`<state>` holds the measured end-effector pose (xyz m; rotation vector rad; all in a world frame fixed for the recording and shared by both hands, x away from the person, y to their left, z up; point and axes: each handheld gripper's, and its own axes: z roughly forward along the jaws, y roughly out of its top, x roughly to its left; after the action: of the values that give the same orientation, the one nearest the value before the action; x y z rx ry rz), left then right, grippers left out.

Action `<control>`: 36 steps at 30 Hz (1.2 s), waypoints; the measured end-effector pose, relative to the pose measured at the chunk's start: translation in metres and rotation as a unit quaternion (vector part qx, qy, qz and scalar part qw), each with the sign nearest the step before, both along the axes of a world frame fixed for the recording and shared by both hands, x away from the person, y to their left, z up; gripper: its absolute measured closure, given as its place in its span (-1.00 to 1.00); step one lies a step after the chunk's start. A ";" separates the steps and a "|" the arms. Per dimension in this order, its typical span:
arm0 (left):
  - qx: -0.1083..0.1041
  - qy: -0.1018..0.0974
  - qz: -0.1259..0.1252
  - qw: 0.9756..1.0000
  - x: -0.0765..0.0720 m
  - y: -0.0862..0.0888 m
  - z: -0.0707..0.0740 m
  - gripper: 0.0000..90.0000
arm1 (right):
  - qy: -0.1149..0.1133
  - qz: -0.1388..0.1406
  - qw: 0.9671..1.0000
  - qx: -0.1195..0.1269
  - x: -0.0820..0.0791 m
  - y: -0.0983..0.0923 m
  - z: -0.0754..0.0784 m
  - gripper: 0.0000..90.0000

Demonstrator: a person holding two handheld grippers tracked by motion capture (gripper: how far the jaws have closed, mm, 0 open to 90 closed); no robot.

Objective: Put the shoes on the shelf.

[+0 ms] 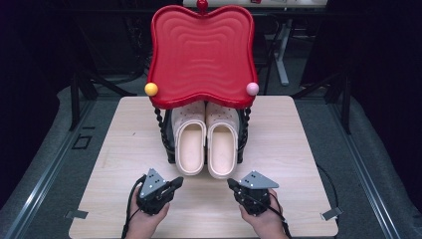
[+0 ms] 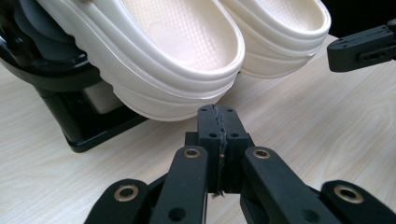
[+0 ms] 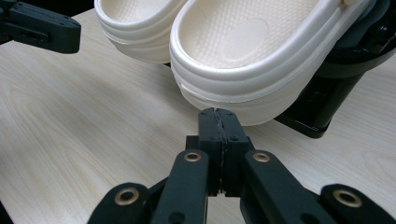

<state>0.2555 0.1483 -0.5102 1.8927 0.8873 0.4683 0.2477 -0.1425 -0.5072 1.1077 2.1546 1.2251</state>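
Two clogs [image 1: 206, 142] lie side by side on a rack [image 1: 169, 144] under a tray [image 1: 201, 55].

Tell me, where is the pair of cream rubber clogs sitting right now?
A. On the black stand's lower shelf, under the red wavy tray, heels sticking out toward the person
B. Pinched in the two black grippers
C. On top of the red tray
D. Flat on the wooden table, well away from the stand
A: the cream rubber clogs rest on the black stand beneath the red wavy tray, heels overhanging toward both shut grippers, left and right, which hold nothing.
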 end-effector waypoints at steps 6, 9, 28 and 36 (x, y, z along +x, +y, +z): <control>0.001 0.009 -0.011 1.000 0.004 -0.009 -0.004 1.00 | 0.002 -0.004 1.000 0.003 0.003 0.001 -0.001 1.00; 0.008 0.011 -0.012 1.000 0.005 -0.012 -0.006 1.00 | 0.000 -0.004 1.000 0.004 0.004 0.001 -0.001 1.00; -0.003 0.009 0.019 1.000 0.012 -0.002 0.001 1.00 | -0.006 -0.012 1.000 -0.005 0.004 0.002 0.001 1.00; -0.004 0.009 0.044 0.999 0.014 0.011 0.005 1.00 | -0.007 -0.032 0.999 -0.008 0.006 -0.005 0.004 1.00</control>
<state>0.2699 0.1589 -0.5051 1.8582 0.9875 0.5002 0.2540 -0.1471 -0.5035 1.1486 2.0973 1.1806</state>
